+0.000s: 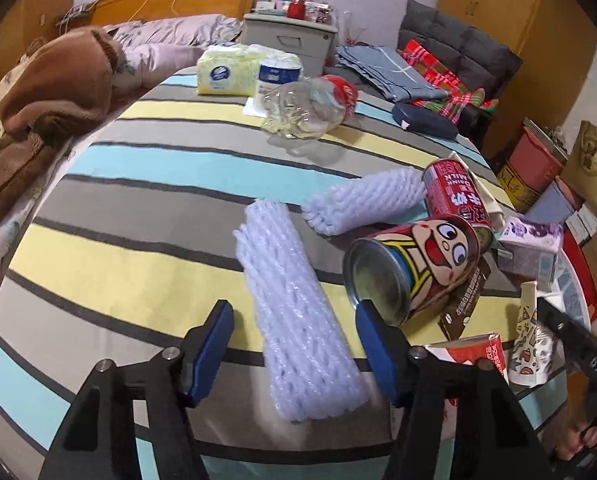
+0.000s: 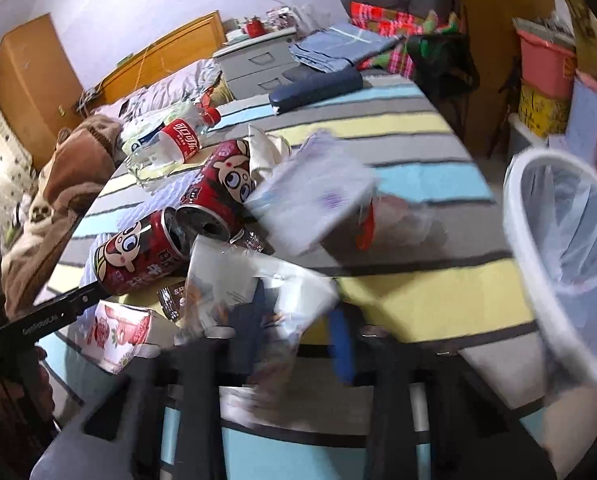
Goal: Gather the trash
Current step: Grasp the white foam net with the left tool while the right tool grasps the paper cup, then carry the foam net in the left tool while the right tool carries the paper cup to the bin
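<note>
My left gripper [image 1: 294, 320] is open, its blue pads either side of a white foam net sleeve [image 1: 294, 312] lying on the striped table [image 1: 138, 184]. A second foam sleeve [image 1: 362, 200], two red milk cans [image 1: 414, 264] [image 1: 454, 192], a purple carton [image 1: 530, 244], a crushed clear bottle [image 1: 310, 108] and a paper cup [image 1: 532, 344] lie around. In the right wrist view, my right gripper [image 2: 282, 332] is blurred and appears shut on a crumpled paper cup [image 2: 258, 280]. A white mesh bin with a clear liner [image 2: 566, 260] stands at right.
Tissue packs [image 1: 226, 70] and a dark blue case [image 1: 422, 120] sit at the table's far side. A brown blanket [image 1: 54, 92] lies left on the bed. Boxes and a pink bin [image 1: 538, 156] stand right of the table.
</note>
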A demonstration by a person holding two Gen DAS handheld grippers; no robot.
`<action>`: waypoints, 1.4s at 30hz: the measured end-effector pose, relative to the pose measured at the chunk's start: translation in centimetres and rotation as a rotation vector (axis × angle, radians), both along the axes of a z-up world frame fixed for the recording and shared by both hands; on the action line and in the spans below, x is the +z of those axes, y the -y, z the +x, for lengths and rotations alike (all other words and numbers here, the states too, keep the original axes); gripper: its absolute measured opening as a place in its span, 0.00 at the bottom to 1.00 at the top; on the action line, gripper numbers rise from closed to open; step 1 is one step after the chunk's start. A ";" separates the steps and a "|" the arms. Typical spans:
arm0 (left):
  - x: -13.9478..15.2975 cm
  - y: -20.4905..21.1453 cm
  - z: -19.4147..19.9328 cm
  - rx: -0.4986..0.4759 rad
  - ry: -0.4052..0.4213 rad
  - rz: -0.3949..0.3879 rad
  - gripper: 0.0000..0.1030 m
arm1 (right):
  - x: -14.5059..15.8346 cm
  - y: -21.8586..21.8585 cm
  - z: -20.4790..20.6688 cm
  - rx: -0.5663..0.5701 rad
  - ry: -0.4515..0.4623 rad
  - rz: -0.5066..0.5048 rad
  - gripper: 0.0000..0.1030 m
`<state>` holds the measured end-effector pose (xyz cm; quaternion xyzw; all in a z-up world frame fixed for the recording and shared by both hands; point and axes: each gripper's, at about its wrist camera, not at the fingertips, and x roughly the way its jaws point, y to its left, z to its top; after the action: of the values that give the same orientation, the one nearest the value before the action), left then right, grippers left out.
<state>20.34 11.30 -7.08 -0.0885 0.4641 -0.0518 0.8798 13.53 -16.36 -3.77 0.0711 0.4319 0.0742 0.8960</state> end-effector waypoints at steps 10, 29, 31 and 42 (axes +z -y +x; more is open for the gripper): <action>0.0 0.4 -0.3 -0.050 0.007 0.018 0.34 | 0.0 -0.1 0.4 0.113 -0.023 -0.189 0.18; 0.1 1.3 -0.4 -0.055 0.032 0.100 0.28 | -1.5 0.5 -1.4 0.101 0.013 -0.114 0.32; 0.4 1.2 -0.9 -0.045 0.045 0.094 0.27 | -1.3 0.4 -1.6 0.093 0.028 -0.121 0.23; 6.2 2.9 -5.0 -0.073 0.202 0.100 0.26 | 0.9 1.5 -3.4 0.058 0.136 -0.133 0.18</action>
<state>15.35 8.36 -0.83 -0.0221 0.3780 -0.0692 0.9230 10.11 -17.90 -2.84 -0.0065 0.3759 0.0759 0.9235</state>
